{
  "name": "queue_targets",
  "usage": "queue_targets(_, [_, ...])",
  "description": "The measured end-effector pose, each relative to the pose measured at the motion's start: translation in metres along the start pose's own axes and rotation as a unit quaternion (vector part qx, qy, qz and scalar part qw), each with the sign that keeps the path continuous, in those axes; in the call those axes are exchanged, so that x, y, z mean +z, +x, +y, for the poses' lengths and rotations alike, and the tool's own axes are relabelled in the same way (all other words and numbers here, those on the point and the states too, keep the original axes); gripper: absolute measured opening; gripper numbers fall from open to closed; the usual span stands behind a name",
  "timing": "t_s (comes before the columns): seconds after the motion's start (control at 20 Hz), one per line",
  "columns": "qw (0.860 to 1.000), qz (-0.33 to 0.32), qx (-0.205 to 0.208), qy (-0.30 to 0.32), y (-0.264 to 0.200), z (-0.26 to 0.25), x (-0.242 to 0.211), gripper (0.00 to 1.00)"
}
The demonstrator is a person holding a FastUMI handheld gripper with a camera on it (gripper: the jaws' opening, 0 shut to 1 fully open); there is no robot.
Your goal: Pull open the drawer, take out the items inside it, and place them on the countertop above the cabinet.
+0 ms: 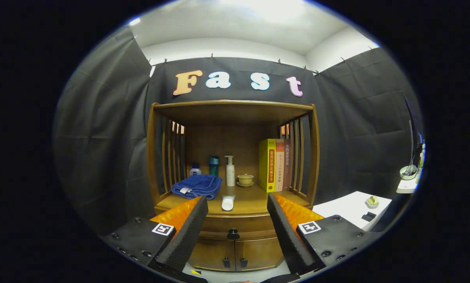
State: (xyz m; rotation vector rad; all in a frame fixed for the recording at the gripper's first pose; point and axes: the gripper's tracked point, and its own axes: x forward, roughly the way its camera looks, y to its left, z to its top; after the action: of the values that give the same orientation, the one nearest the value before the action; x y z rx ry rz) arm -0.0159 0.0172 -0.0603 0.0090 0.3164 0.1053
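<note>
A wooden cabinet stands ahead of me against the black cloth. Its drawer is shut, with a dark round knob seen in the gap between my fingers. My gripper is open and empty, some way back from the drawer front, its black ribbed pads spread wide. On the countertop above the drawer lie a folded blue towel and a white tube near the front edge. What is inside the drawer is hidden.
Further back on the countertop stand a small white jar, a teal bottle, a white pump bottle, a small lidded cup and three upright books. Two lower doors sit under the drawer. A white table stands to the right.
</note>
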Motion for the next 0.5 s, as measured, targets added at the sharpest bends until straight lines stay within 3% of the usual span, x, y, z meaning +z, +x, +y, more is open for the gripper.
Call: queue_targets(0.5, [1.0,0.006,-0.001,0.006,0.003,0.0009,-0.0074,0.99])
